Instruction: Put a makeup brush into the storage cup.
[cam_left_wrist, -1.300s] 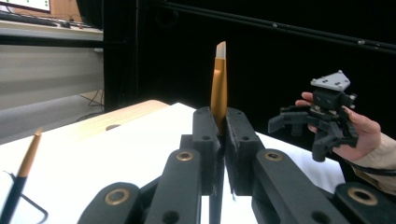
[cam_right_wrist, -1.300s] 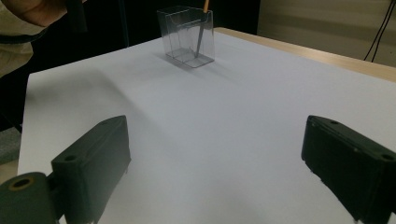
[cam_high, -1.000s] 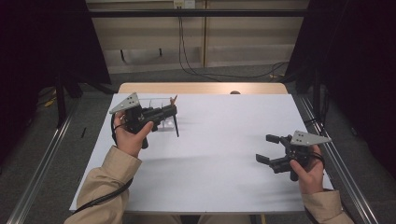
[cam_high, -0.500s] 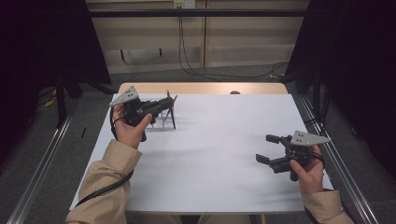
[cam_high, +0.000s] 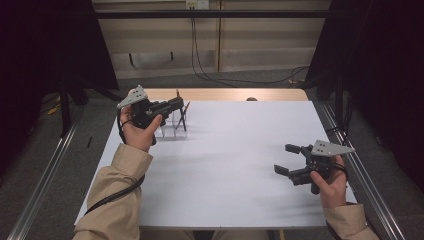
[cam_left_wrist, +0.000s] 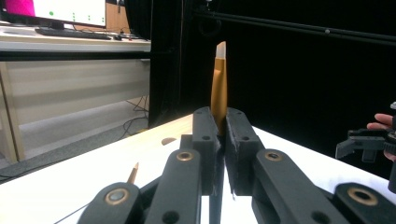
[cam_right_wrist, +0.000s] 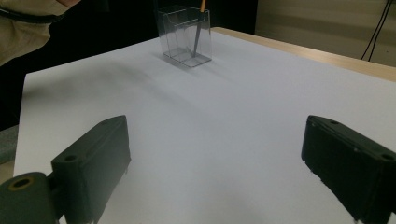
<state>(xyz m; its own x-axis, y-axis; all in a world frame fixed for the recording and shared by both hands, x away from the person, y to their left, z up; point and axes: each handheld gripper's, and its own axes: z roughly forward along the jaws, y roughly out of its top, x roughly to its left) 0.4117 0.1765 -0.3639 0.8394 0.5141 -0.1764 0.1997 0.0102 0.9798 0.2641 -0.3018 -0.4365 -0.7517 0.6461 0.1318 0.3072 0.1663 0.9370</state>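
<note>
We see a white surface (cam_high: 225, 165) with a wooden far edge. Beyond it, grey floor (cam_high: 220, 82) with black cables (cam_high: 210, 70) and a beige wall panel (cam_high: 210, 45). Black curtains (cam_high: 380, 75) on both sides of it. A monitor (cam_left_wrist: 70, 9) on a desk (cam_left_wrist: 56, 44) behind it.

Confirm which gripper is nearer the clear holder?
Left. The left gripper, shut on a pencil, hovers right above the clear holder at the table's far left; the right gripper sits open near the right edge.
</note>
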